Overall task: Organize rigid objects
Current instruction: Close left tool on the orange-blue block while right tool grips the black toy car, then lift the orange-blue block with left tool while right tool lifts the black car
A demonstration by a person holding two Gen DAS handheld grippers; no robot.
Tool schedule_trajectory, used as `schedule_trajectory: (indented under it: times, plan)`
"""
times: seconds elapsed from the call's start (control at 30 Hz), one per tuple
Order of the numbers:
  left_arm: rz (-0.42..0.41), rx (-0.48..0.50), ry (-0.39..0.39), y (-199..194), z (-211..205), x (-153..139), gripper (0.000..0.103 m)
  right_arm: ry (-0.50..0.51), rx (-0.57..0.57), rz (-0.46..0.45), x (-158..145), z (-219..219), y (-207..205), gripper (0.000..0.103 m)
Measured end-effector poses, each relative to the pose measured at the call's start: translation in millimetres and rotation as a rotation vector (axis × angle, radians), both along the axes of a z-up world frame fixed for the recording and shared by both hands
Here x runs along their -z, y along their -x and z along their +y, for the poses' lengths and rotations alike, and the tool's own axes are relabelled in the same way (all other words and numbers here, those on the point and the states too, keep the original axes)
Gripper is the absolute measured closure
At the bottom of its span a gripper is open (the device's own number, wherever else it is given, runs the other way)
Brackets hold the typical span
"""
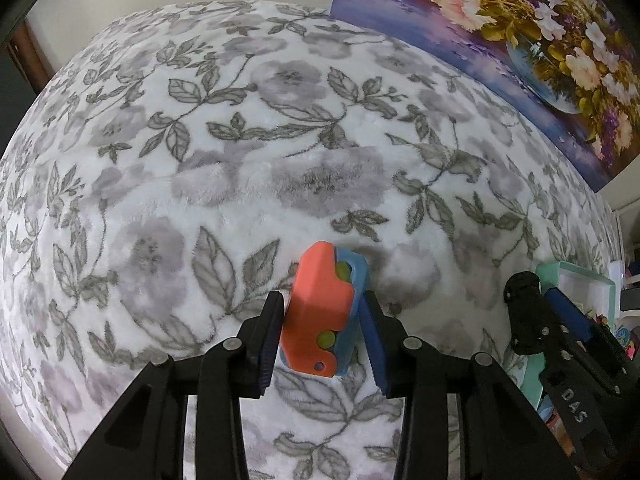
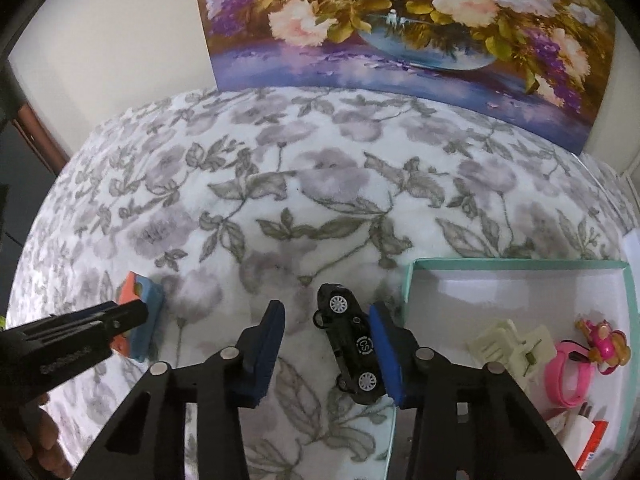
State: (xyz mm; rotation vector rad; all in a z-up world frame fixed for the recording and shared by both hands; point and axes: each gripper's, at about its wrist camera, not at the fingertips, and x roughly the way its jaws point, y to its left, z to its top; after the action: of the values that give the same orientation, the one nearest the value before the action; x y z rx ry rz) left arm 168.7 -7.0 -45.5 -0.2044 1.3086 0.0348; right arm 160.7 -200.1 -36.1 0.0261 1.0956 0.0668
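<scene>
Holding the orange-and-blue toy (image 1: 320, 312) clenched in your left gripper (image 1: 322, 336) above the flowered blanket (image 1: 240, 160), you have a firm pinch across its sides, so carry it level toward the mint-edged box (image 2: 408, 288) without squeezing harder. Your right gripper (image 2: 328, 352) has the black toy car (image 2: 352, 344) between its jaws, resting against the right pad with the left pad well clear, just beside the box's near wall. Center the car before closing fully, then lift it over the rim and set it clear of the pink band (image 2: 568, 376).
</scene>
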Motion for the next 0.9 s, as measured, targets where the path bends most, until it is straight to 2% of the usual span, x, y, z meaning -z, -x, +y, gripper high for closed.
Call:
schedule_trajectory:
  times: [0.1, 0.23, 0.67, 0.9]
  plan:
    - [0.0, 0.002, -0.003, 1, -2, 0, 0.062, 0.016, 0.006, 0.003, 3, -1, 0, 0.06]
    - [0.0, -0.001, -0.006, 0, 0, 0, 0.062, -0.019, -0.026, 0.005, 0, 2, 1, 0.065]
    - [-0.001, 0.02, -0.045, -3, -5, 3, 0.06, 0.081, -0.027, 0.022, 13, 6, 1, 0.065]
    - [0.001, 0.03, -0.075, -4, -12, 4, 0.059, 0.085, -0.043, 0.028, 16, 9, 2, 0.065]
